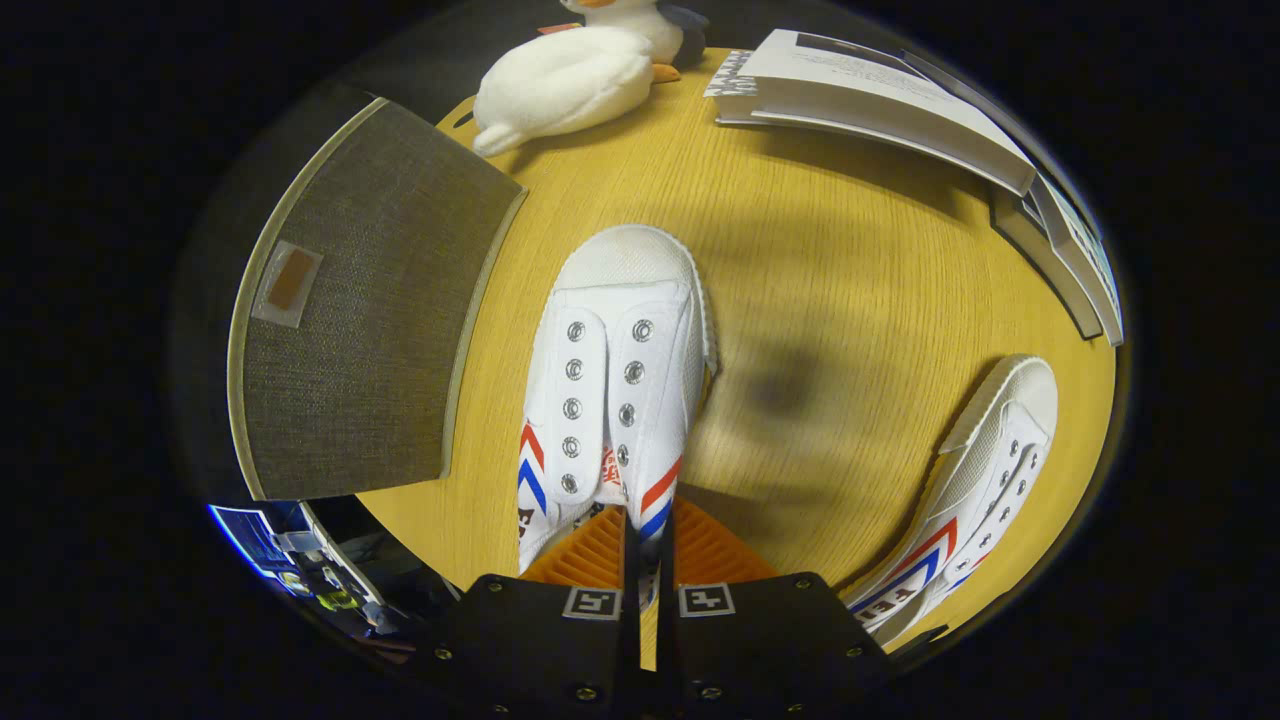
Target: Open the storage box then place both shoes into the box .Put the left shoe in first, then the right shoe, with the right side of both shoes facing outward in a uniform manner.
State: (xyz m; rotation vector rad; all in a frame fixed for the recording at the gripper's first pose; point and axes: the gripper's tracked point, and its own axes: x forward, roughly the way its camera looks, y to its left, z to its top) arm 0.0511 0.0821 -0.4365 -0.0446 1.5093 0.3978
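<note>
A white canvas shoe (615, 370) with red and blue chevrons points its toe away from me, over the wooden table (850, 300). My gripper (645, 545) is shut on the side wall of its collar, the fingers nearly together with the canvas pinched between them. A shadow on the wood beside the toe suggests the shoe hangs above the table. The second matching shoe (975, 480) lies on the table to the right of the fingers, toe pointing away and rightward. The grey fabric storage box (370, 310) with pale trim and a small tab stands left of the held shoe; I cannot tell whether it is open.
A white plush duck (570, 80) lies beyond the box at the table's far side. A stack of books or booklets (880, 100) runs along the far right edge. Bare wood lies between the two shoes.
</note>
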